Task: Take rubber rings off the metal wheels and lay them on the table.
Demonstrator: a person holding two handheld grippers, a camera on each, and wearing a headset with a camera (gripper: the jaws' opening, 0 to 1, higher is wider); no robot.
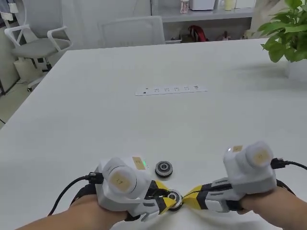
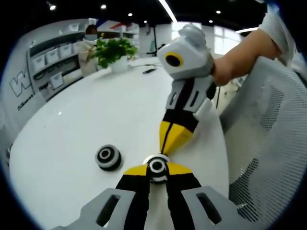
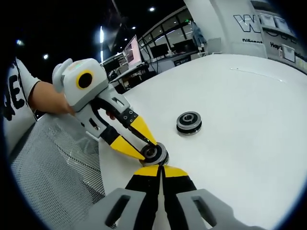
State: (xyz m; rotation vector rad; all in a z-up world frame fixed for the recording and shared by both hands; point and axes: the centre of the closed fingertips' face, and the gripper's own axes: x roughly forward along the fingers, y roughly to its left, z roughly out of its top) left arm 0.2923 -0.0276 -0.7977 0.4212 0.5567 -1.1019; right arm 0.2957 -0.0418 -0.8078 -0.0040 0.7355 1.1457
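Near the table's front edge, my left gripper (image 1: pixel 171 199) (image 2: pixel 157 171) is shut on a small metal wheel (image 1: pixel 174 196) (image 2: pixel 157 165) (image 3: pixel 154 153), one jaw on each side of it. My right gripper (image 1: pixel 185 198) (image 3: pixel 161 168) faces it from the right with its jaws pressed together. Its tips touch the wheel's rim; whether they pinch the rubber ring is not visible. In the left gripper view the right gripper (image 2: pixel 165 149) comes down from above. In the right gripper view the left gripper (image 3: pixel 149 149) enters from the left. A second wheel (image 1: pixel 164 168) (image 2: pixel 108 156) (image 3: pixel 189 122) with its black ring lies flat just beyond.
A white power strip (image 1: pixel 171 89) lies at mid-table. A potted plant (image 1: pixel 288 33) stands at the far right corner. A white table (image 1: pixel 96 120) stretches ahead; office chairs (image 1: pixel 38 45) stand behind it. A mesh chair back (image 2: pixel 268 143) is close to the near edge.
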